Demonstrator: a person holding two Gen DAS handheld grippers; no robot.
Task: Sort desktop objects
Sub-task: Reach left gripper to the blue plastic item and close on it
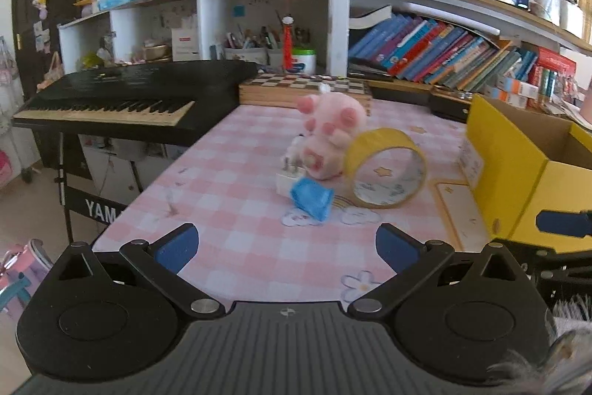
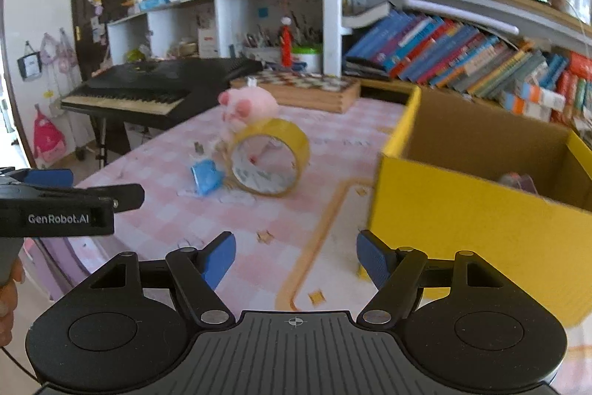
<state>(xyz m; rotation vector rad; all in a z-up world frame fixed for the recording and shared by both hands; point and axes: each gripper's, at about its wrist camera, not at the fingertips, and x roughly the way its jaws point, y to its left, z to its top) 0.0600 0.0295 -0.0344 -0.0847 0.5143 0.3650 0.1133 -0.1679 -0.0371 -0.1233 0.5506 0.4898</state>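
Note:
On the pink checked tablecloth (image 1: 229, 180) lie a pink plush toy (image 1: 333, 132), a yellow tape roll (image 1: 384, 169) on its edge, a white plug adapter (image 1: 290, 173) and a small blue packet (image 1: 310, 198), all close together. They show in the right wrist view too: plush (image 2: 248, 108), tape roll (image 2: 270, 158), blue packet (image 2: 207, 176). My left gripper (image 1: 286, 247) is open and empty, short of the blue packet. My right gripper (image 2: 296, 256) is open and empty, beside the yellow cardboard box (image 2: 444, 210). The left gripper's side shows at the left of the right view (image 2: 66, 206).
The open yellow box (image 1: 518, 165) stands on the table's right, something small lying inside it (image 2: 518, 180). A black keyboard (image 1: 118, 99) stands off the table's left edge. A wooden chessboard box (image 1: 303, 89) lies at the back, before bookshelves (image 1: 462, 54).

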